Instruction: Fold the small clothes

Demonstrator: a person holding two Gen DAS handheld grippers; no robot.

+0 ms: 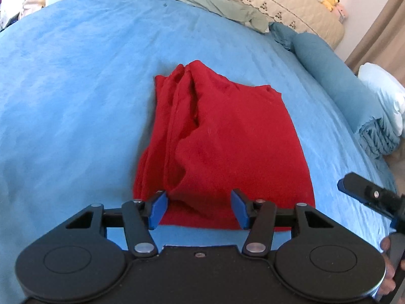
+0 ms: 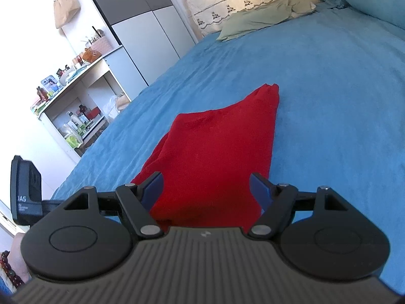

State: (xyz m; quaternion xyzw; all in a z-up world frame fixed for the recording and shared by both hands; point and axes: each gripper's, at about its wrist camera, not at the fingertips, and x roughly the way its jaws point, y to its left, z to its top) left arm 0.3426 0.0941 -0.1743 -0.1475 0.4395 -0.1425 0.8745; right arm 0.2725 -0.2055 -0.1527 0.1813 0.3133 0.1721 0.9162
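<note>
Red garment (image 1: pixel 227 136) lies folded and bunched along one side on the blue bed (image 1: pixel 76 88). Left tongs (image 1: pixel 200 209) stand parted over its near edge, gripping nothing; right tongs (image 2: pixel 206 190) gape wide above the same hem, likewise released.

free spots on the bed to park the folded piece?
Bare blue sheet left of the red garment, and a wide patch right of it, short of the blue pillow. Crowded at the head: green cloth, cream quilt.
</note>
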